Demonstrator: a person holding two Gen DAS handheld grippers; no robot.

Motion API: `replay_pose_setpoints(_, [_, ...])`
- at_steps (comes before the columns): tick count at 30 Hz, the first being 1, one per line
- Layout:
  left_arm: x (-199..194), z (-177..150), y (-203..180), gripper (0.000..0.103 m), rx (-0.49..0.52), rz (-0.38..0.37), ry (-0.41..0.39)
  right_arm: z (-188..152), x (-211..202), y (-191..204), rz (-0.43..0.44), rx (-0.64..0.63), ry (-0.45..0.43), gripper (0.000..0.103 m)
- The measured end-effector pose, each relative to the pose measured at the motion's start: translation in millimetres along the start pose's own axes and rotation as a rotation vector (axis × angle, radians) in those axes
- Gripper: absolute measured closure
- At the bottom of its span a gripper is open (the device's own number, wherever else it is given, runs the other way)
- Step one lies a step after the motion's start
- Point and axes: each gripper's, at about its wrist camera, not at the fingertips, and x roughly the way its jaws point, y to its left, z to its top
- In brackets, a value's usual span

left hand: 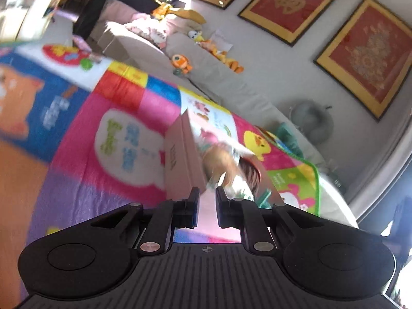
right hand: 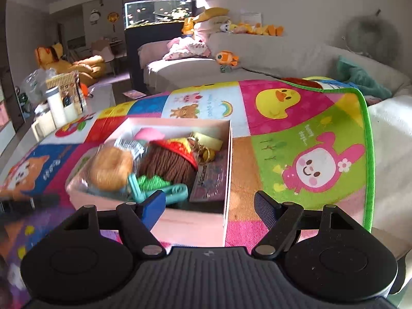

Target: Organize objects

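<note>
Living-room furniture fills the background: a pale sofa (right hand: 270, 54) with plush toys along its back, an aquarium (right hand: 159, 13) on a dark stand, and red framed pictures (left hand: 293, 2) on the wall. A colourful children's play mat (right hand: 296, 134) is spread over what seems to be a low table, and a pink cardboard box (right hand: 226, 170) is placed on it, near the middle. Inside the box several small things are collected: a brown yarn doll head (right hand: 167, 164) with a red band, a round bread-like item in a clear wrapper (right hand: 110, 167), a teal plastic piece (right hand: 175, 191), a yellow keychain (right hand: 206, 146) and a flat pink packet (right hand: 208, 182) leaning against the right wall. The things are packed closely, probably so that all of them fit in one container. The right hand-held gripper (right hand: 209, 203) is seen with its jaws spread wide and nothing between them, hovering just before the near wall of the box, as if it is free for another item. The left hand-held gripper (left hand: 207, 206) is seen from the side of the box; its jaws are narrow, with only a small gap, and whether the box edge is pinched between them cannot be told, because the picture is blurred. It is judged that the box may be steadied or shifted this way.
</note>
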Motion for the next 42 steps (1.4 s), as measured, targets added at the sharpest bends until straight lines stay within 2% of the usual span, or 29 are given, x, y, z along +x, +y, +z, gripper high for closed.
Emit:
replay_pose_setpoints(4, [25.2, 35.6, -26.5, 0.089, 0.154, 0.153, 0.013, -6.2, 4.9, -2.3, 0.018, -0.029, -0.001, 0.03])
replay_pose_setpoints(6, [46.9, 57.4, -33.8, 0.089, 0.194, 0.184, 0.025, -10.5, 8.7, -3.4, 0.029, -0.035, 0.008, 0.034])
replay_pose_setpoints(8, [77.7, 77.3, -37.4, 0.088, 0.207, 0.205, 0.092, -14.3, 13.1, -6.9, 0.047, -0.026, 0.019, 0.038])
replay_pose_setpoints(11, [126.2, 88.3, -38.9, 0.088, 0.264, 0.316, 0.2, -19.5, 17.5, -9.6, 0.082, -0.016, 0.028, 0.039])
replay_pose_setpoints(13, [148.8, 85.4, -34.7, 0.077, 0.288, 0.386, 0.253, -20.3, 18.8, -7.8, 0.097, -0.041, 0.024, 0.039])
replay_pose_setpoints(14, [154.6, 82.5, -30.5, 0.068, 0.285, 0.406, 0.267, -21.1, 18.9, -5.6, 0.1, -0.065, 0.021, 0.039])
replay_pose_setpoints(15, [156.2, 80.6, -25.5, 0.055, 0.274, 0.424, 0.266, -22.3, 19.4, -2.8, 0.102, -0.094, 0.018, 0.041])
replay_pose_setpoints(18, [150.5, 82.8, -13.2, 0.035, 0.256, 0.468, 0.253, -24.9, 24.0, 8.2, 0.083, -0.173, 0.009, 0.04])
replay_pose_setpoints(20, [143.7, 85.8, -5.3, 0.027, 0.268, 0.513, 0.233, -23.0, 29.2, 13.5, 0.093, -0.196, 0.003, 0.04])
replay_pose_setpoints(22, [138.7, 92.8, 4.9, 0.023, 0.258, 0.541, 0.221, -19.5, 34.8, 20.2, 0.112, -0.205, 0.001, 0.04])
replay_pose_setpoints(25, [129.6, 103.8, 23.6, 0.018, 0.236, 0.563, 0.202, -15.7, 41.9, 37.0, 0.129, -0.219, -0.004, 0.04])
replay_pose_setpoints(30, [118.4, 113.0, 51.9, 0.003, 0.205, 0.575, 0.173, -16.2, 49.4, 63.4, 0.129, -0.263, -0.021, 0.038])
replay_pose_setpoints(33, [112.2, 113.2, 64.6, 0.002, 0.189, 0.545, 0.151, -16.7, 51.2, 71.5, 0.127, -0.278, -0.024, 0.038])
replay_pose_setpoints(37, [101.8, 114.3, 62.8, 0.003, 0.196, 0.51, 0.108, -16.2, 50.7, 77.0, 0.12, -0.277, -0.018, 0.038])
replay_pose_setpoints(40, [69.5, 119.7, 49.5, 0.003, 0.197, 0.486, 0.005, -16.1, 48.3, 75.1, 0.114, -0.245, -0.011, 0.031])
replay_pose_setpoints(42, [37.4, 117.2, 34.2, 0.003, 0.229, 0.482, -0.071, -20.9, 37.1, 72.6, 0.11, -0.209, -0.021, 0.021])
